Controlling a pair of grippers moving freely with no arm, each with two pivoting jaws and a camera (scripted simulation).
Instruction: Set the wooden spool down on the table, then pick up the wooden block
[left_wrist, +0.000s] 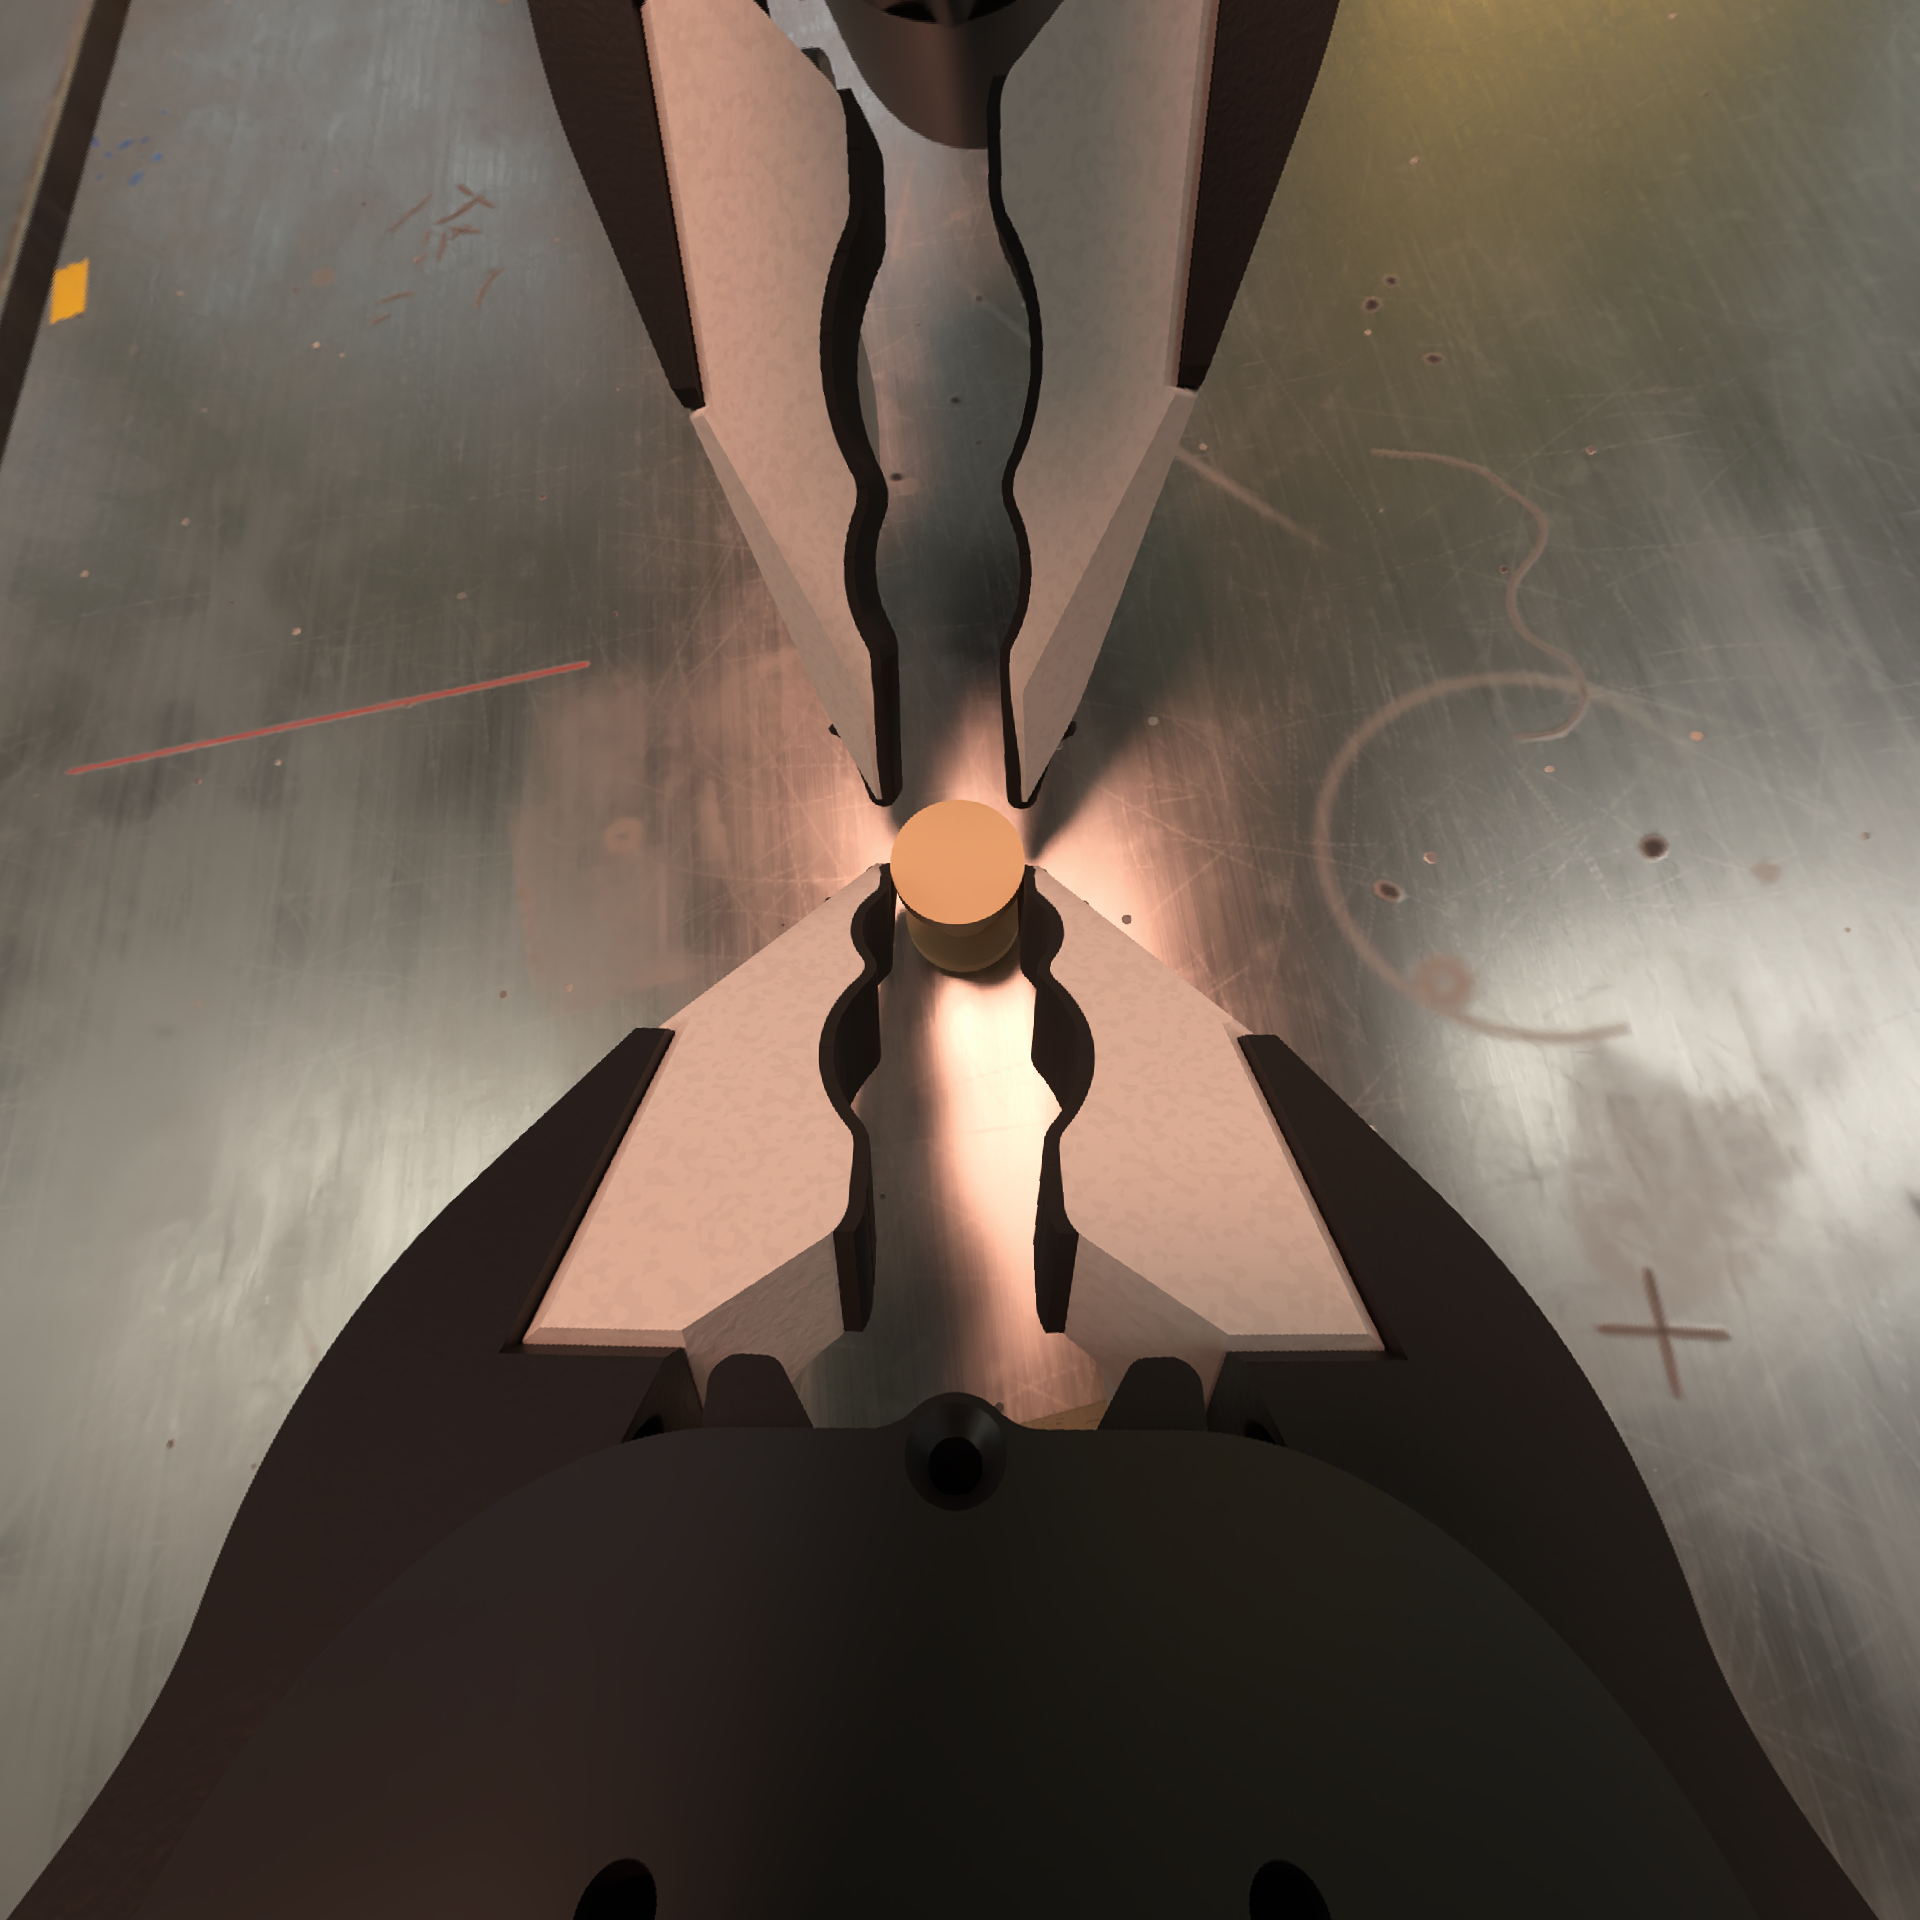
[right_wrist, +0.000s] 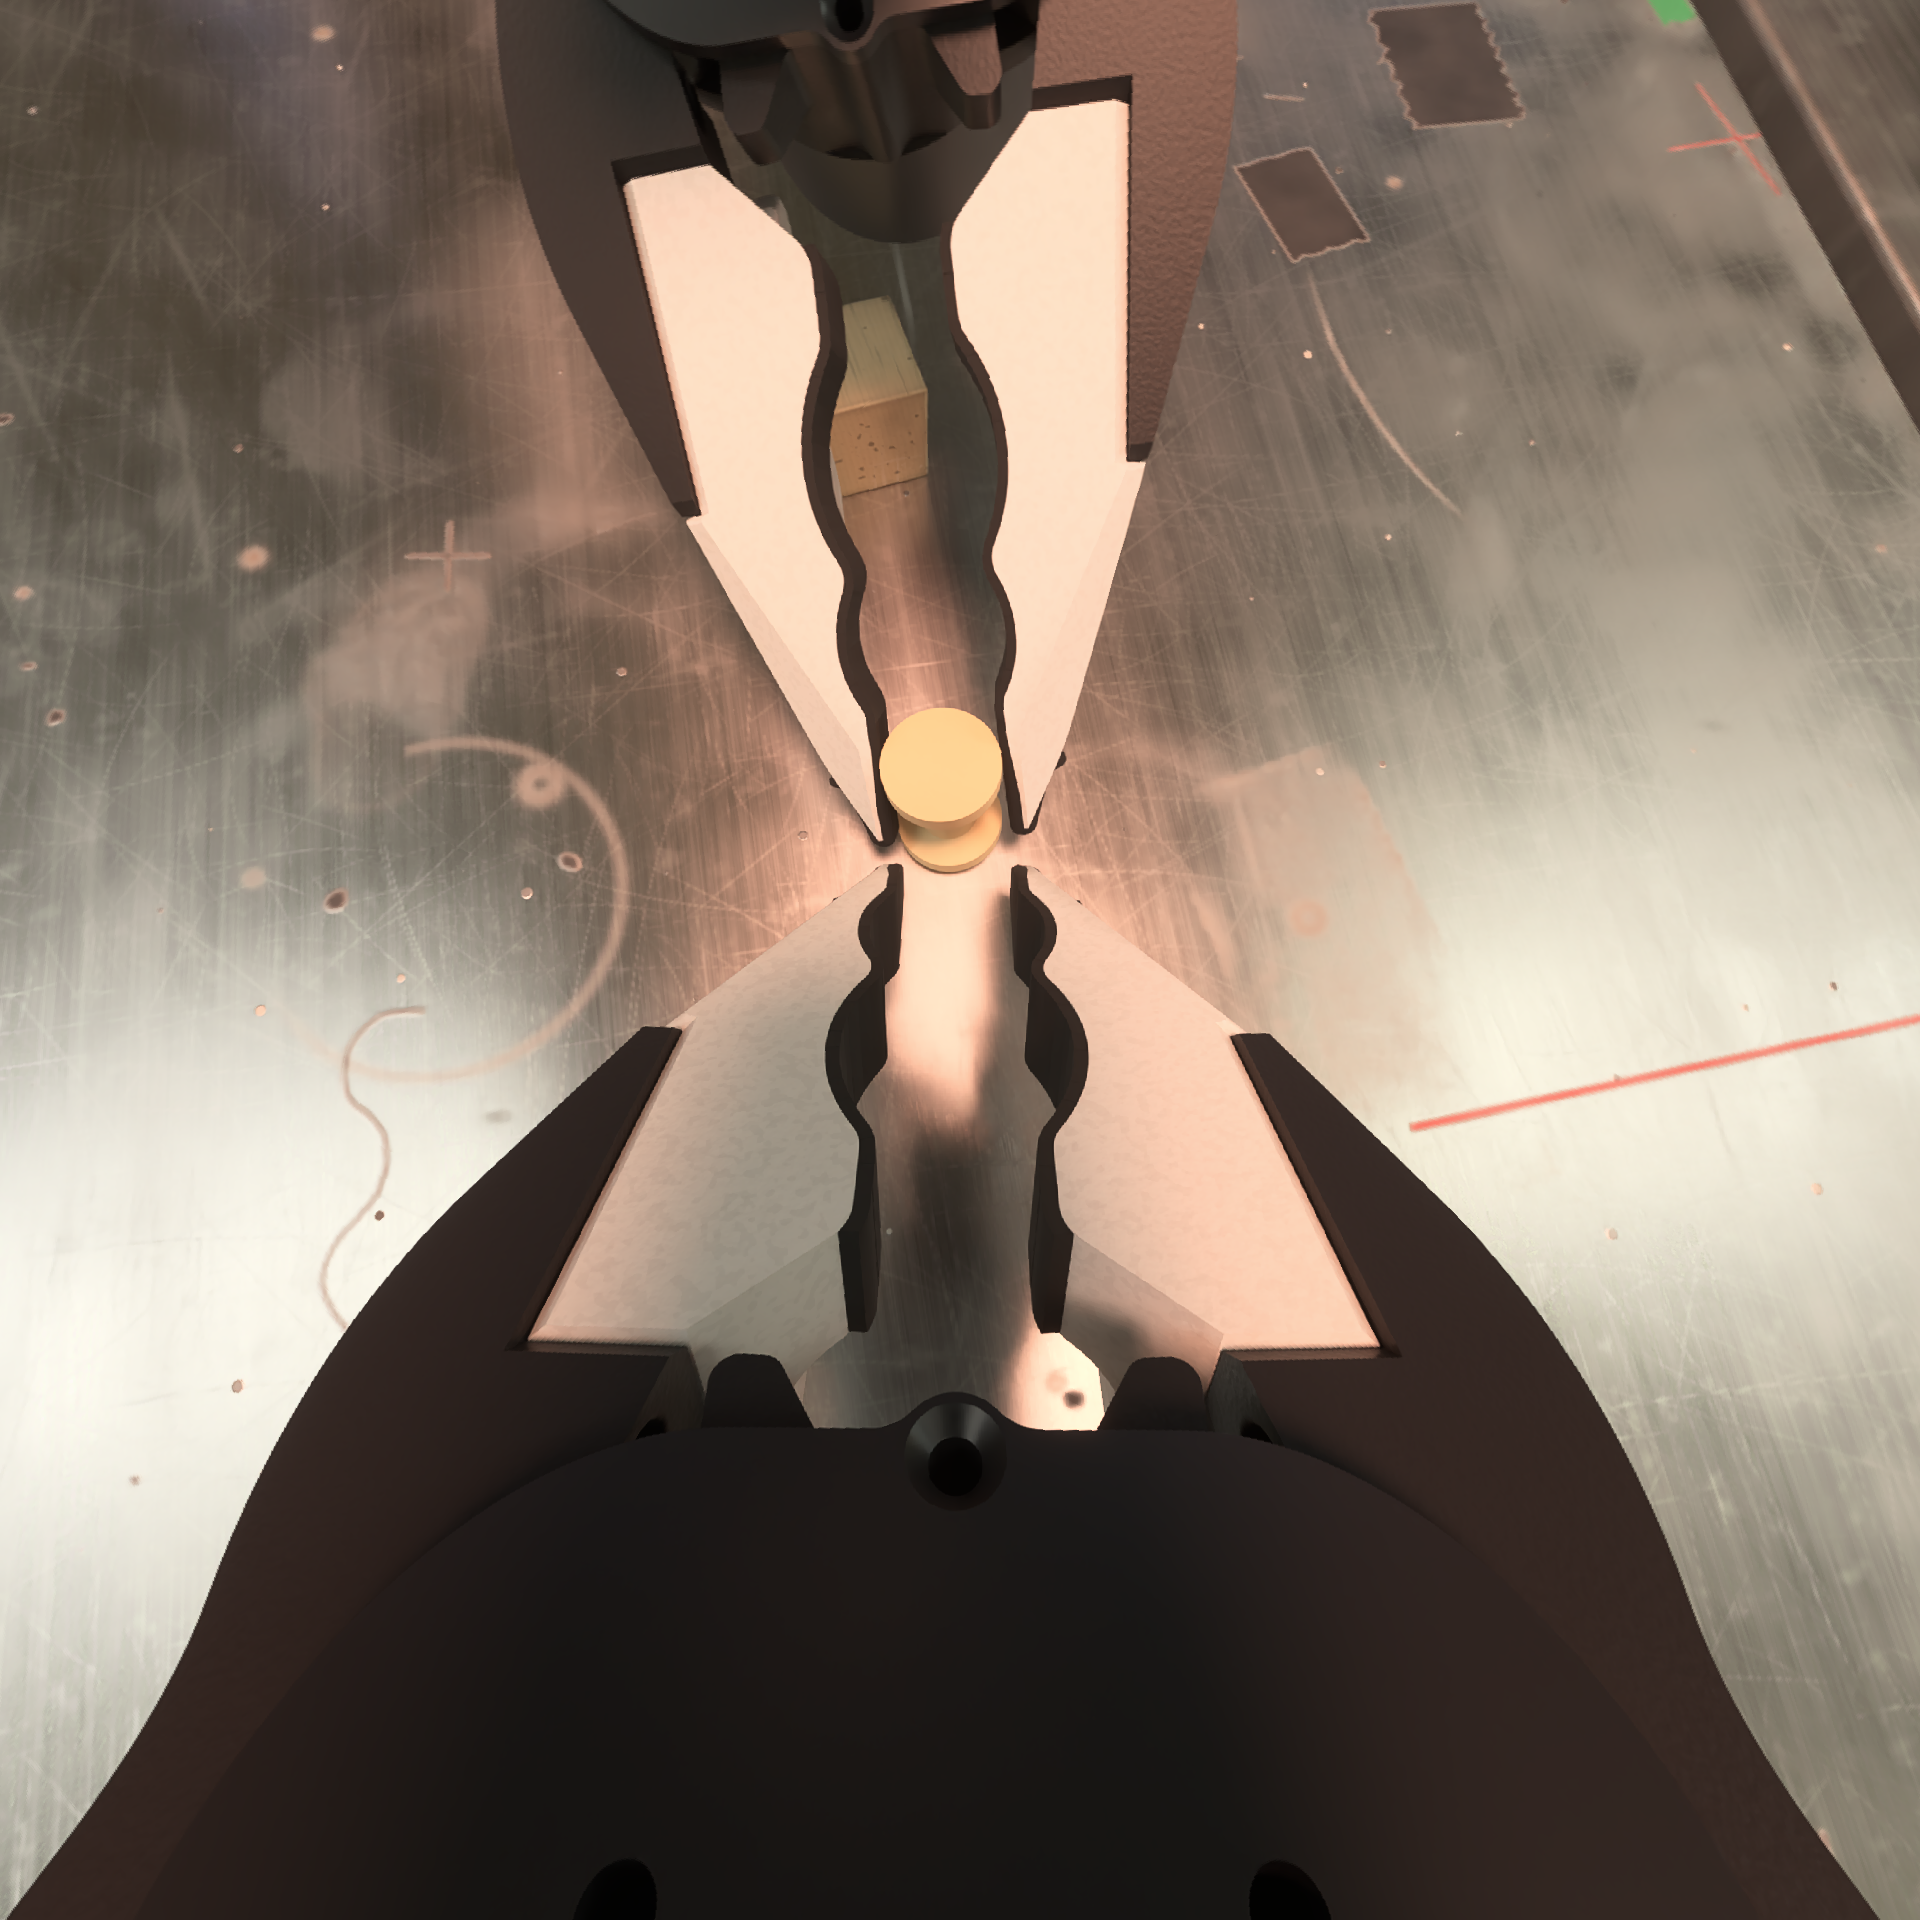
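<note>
Clearly the left gripper (left_wrist: 957, 883) has its jaws clamped on the wooden spool (left_wrist: 957, 878), held above the scratched metal table (left_wrist: 312, 1039). Facing it tip to tip, the right gripper (right_wrist: 957, 873) has its jaws parted, gripping nothing. Only the right wrist view shows the wooden block (right_wrist: 881, 410), lying on the table beneath the left gripper.

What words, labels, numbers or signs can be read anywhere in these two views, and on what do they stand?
None can be read.
The metal table bears only marks: a brown cross, a red line and a scratched scribble, too rough to read as letters.
The spool and block carry no writing.
</note>
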